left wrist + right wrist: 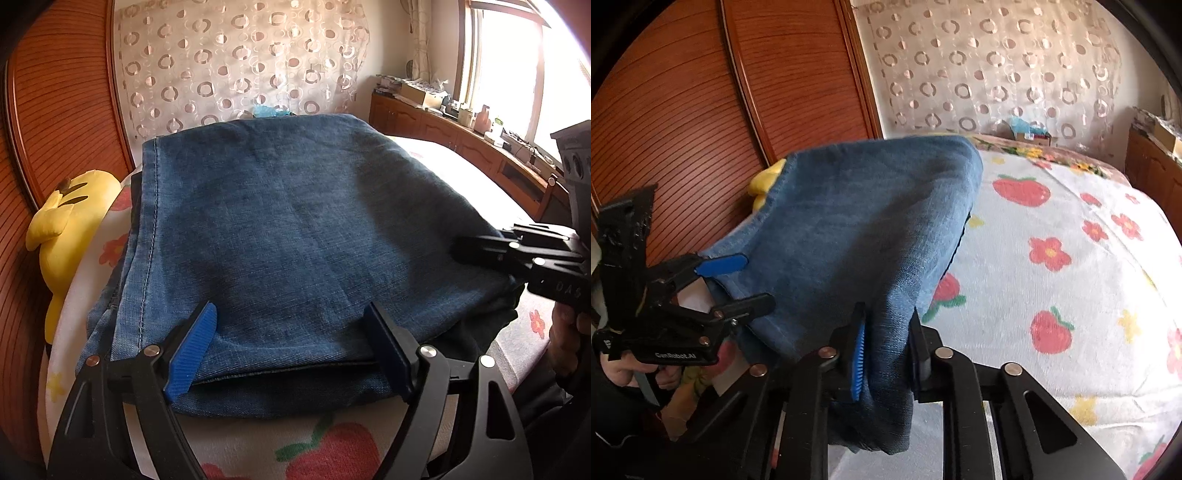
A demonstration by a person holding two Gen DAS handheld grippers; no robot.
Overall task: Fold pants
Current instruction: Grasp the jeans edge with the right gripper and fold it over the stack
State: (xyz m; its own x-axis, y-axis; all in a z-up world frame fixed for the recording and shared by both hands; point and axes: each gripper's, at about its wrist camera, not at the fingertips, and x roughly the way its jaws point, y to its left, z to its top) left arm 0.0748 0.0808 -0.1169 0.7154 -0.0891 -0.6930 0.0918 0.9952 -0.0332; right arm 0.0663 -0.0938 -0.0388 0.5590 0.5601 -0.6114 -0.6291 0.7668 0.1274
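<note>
While the right tool [886, 350] is pinching the folded jeans' [280, 229] near corner, the left tool [291, 350] is gaping open, straddling the opposite end over the bed [1071, 280].

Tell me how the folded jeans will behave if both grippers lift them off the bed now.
Likely floppy: the jeans already bunch and drape where the right hand-held gripper pinches them. Probably fairly heavy for their size, as several denim layers are stacked at the near edge by the left hand-held gripper. Unlikely to slip: the ribbed blue pads should bite the coarse weave.
</note>
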